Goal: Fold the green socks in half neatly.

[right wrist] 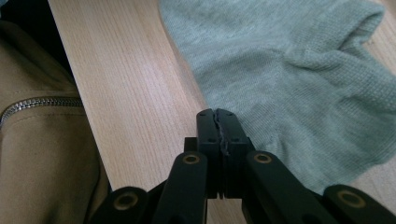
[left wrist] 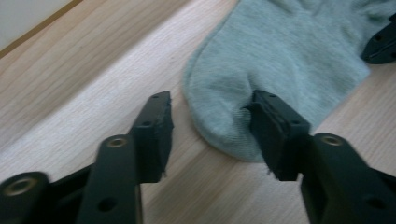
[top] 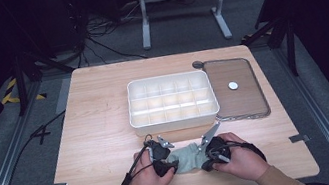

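A pale grey-green sock (top: 186, 159) lies flat near the table's front edge, between the two hands. My left gripper (top: 166, 166) is at its left end. In the left gripper view this gripper (left wrist: 210, 100) is open, the sock's (left wrist: 280, 56) rounded end lies between the jaws, and the right-hand pad rests against the fabric. My right gripper (top: 208, 162) is at the sock's other end. In the right gripper view its jaws (right wrist: 216, 114) are pressed together at the sock's (right wrist: 289, 70) edge, with a thin sliver of fabric between the pads.
A white divided organizer box (top: 174, 119) stands just beyond the hands. To its right lies a brown flat lid (top: 248, 104) with a small white disc (top: 233, 85) on it. A tan zipped jacket (right wrist: 42, 154) is at the table's near edge.
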The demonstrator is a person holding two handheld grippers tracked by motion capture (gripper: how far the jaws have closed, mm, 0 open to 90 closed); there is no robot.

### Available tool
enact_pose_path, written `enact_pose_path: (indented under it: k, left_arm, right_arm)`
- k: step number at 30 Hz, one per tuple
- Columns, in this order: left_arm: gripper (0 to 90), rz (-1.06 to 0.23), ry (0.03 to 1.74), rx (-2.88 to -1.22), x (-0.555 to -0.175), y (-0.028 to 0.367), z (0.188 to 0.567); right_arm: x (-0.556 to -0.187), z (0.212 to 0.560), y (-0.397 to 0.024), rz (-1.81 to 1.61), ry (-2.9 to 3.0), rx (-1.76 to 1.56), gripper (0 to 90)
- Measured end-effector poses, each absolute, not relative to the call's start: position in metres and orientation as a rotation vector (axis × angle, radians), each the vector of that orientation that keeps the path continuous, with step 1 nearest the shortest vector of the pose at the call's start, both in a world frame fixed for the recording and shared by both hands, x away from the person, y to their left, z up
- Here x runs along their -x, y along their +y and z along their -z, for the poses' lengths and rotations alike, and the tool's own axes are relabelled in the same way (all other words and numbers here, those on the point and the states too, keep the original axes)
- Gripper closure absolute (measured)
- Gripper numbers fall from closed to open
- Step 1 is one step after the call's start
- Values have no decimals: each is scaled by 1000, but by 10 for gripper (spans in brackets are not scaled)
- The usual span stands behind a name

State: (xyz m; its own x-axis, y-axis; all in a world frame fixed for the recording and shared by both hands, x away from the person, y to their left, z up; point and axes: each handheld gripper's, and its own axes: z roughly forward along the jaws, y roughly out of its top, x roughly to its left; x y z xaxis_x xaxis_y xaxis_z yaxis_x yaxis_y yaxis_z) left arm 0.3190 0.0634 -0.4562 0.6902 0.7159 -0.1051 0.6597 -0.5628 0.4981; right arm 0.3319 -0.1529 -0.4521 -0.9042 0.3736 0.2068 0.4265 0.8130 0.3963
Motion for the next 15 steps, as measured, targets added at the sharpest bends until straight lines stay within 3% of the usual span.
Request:
enact_pose_path:
  k: [5,15]
  left_arm:
    - [731,-104,1047,-2379,-318,61,456]
    - [821,-78,1032,-2403,-319,65,452]
  right_arm:
    - [-331,452,-153,670,-2885,642,891]
    - [-328,448,-154,659,-2909,620,889]
